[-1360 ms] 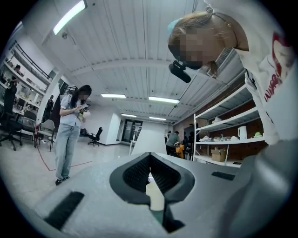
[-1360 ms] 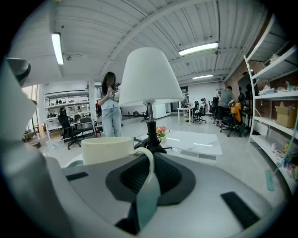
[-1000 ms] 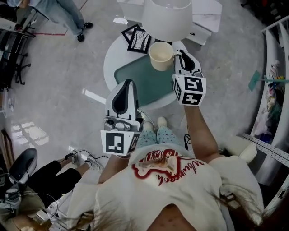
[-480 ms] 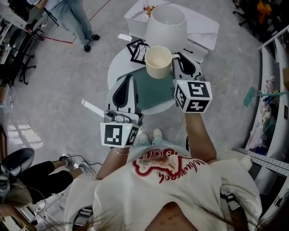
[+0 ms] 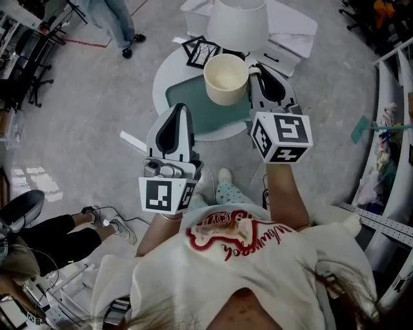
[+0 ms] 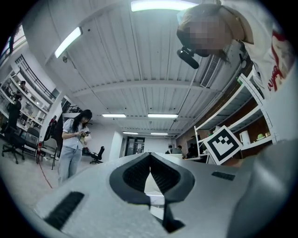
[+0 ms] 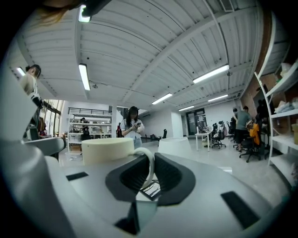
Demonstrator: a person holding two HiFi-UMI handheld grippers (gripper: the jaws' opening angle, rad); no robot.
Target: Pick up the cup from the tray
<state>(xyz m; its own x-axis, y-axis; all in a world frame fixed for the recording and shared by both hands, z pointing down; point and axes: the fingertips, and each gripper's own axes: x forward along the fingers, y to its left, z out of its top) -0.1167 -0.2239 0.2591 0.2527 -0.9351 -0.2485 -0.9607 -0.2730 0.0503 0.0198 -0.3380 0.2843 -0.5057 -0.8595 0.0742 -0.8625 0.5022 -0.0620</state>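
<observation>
A cream cup [image 5: 226, 78] hangs in the air above the green tray [image 5: 213, 119], which lies on a round white table [image 5: 160, 85]. My right gripper [image 5: 254, 72] is shut on the cup's handle. In the right gripper view the cup [image 7: 108, 149] stands just left of my right gripper [image 7: 151, 161], and its white handle loop passes between the two jaws. My left gripper [image 5: 175, 111] hovers over the tray's near left corner, shut with nothing in it. In the left gripper view my left gripper [image 6: 150, 157] has its jaw tips touching.
A white lampshade [image 5: 237, 22] and a framed picture [image 5: 201, 51] stand at the table's far side. A person [image 5: 116, 19] stands on the floor at the far left. Another person's legs [image 5: 71, 229] are at the near left. Shelving [image 5: 393, 129] runs along the right.
The right gripper has lifted the cup higher above the tray, toward the camera. The left gripper has stayed shut near the tray's near left corner.
</observation>
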